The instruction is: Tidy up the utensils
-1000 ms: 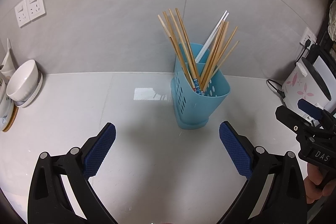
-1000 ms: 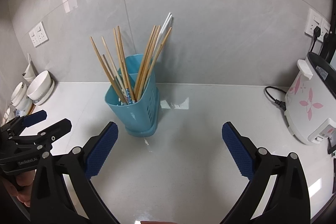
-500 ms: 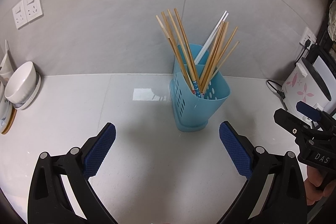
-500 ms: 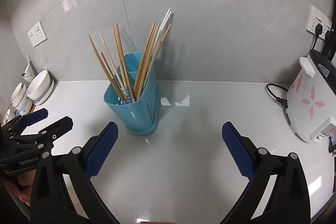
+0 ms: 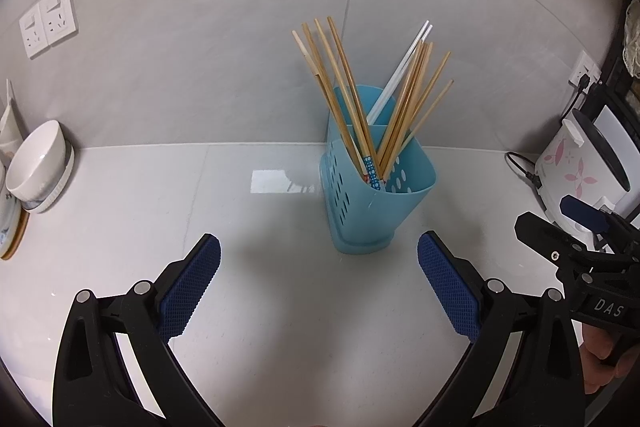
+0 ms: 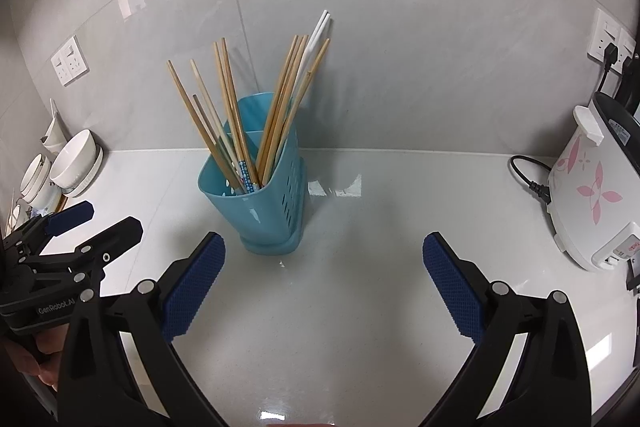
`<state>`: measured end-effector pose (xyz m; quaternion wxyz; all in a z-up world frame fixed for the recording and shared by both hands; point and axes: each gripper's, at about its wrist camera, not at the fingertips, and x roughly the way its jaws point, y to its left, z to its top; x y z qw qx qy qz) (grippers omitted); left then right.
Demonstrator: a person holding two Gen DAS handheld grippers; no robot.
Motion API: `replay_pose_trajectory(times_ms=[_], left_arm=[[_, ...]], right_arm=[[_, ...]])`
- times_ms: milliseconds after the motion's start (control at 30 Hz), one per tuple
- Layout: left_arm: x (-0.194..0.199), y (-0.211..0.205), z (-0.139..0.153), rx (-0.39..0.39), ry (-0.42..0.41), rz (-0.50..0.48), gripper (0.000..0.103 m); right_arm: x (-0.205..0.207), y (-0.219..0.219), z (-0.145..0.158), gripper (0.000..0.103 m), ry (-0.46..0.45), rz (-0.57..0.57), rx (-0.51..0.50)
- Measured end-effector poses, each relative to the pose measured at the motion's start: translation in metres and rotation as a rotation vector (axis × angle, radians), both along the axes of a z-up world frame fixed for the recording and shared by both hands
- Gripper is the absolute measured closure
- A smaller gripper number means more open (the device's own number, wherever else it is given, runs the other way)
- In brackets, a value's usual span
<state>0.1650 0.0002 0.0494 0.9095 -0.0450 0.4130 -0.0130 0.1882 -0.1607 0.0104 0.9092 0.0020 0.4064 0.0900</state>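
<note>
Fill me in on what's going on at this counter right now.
A person holds a two-finger gripper in each hand over a white counter. Both the left gripper and the right gripper are open and hold nothing. Ahead of them stands a blue utensil holder filled with wooden chopsticks and a white pair. White bowls sit at the left, a rice cooker at the right. Nothing is being gripped.

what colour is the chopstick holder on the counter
Light blue, with slotted sides. The chopstick holder shows best in the left wrist view.
</note>
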Motion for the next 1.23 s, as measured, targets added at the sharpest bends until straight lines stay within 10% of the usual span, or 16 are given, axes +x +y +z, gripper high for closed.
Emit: replay_pose_trajectory(times_ms=[1233], left_arm=[[0.002,-0.011,-0.005,0.013,0.009,-0.047,0.006]], right_arm=[[0.000,-0.006,-0.003,0.008,0.020,-0.018,0.024]])
